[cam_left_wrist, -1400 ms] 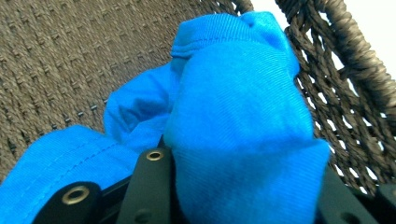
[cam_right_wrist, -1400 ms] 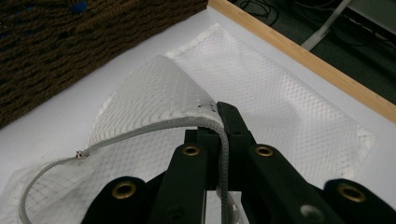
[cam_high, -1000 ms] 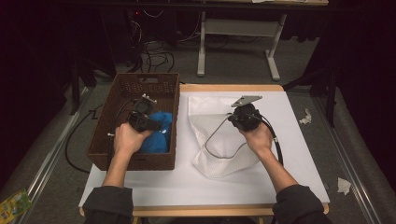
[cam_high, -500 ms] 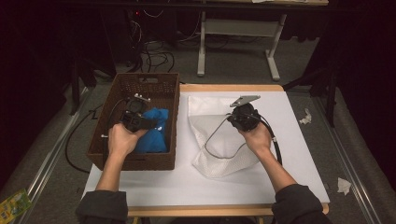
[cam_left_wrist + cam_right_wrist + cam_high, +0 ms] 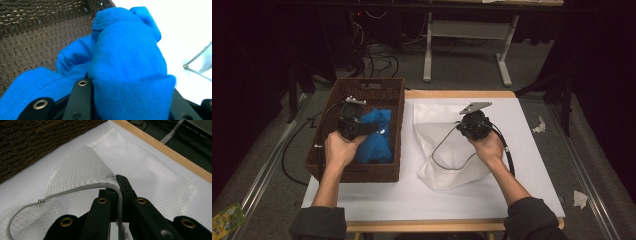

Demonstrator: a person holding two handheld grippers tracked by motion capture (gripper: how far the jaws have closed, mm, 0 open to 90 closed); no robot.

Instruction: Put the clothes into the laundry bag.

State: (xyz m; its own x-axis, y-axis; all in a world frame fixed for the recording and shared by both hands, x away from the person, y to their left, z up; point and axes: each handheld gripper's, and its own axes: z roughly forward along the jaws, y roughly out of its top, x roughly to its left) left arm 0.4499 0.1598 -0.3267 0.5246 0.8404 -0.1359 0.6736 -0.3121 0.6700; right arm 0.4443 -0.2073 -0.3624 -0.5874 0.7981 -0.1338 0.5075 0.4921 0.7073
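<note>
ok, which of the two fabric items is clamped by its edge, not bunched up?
The white mesh bag: the right gripper pinches its corded rim. The blue cloth is a wad in the left gripper.

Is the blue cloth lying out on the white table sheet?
No, the blue cloth sits inside the brown woven basket, where the left gripper has it clamped between its jaws.
</note>
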